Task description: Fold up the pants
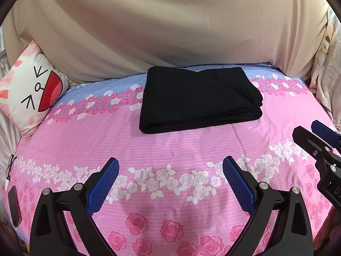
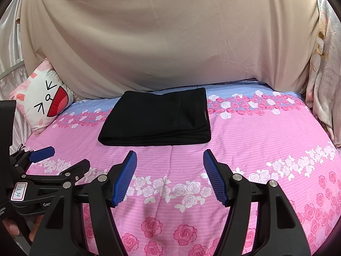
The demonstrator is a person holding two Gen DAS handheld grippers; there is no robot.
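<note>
The black pants lie folded into a flat rectangular stack on the pink floral bedspread, near the far side of the bed. They also show in the right wrist view. My left gripper is open and empty, held above the bedspread well in front of the pants. My right gripper is open and empty, just in front of the stack's near edge. The right gripper also shows at the right edge of the left wrist view. The left gripper shows at the left of the right wrist view.
A beige sheet hangs behind the bed. A cartoon-face pillow leans at the far left. A light blanket hangs at the right. Glasses and a dark phone lie at the bed's left edge.
</note>
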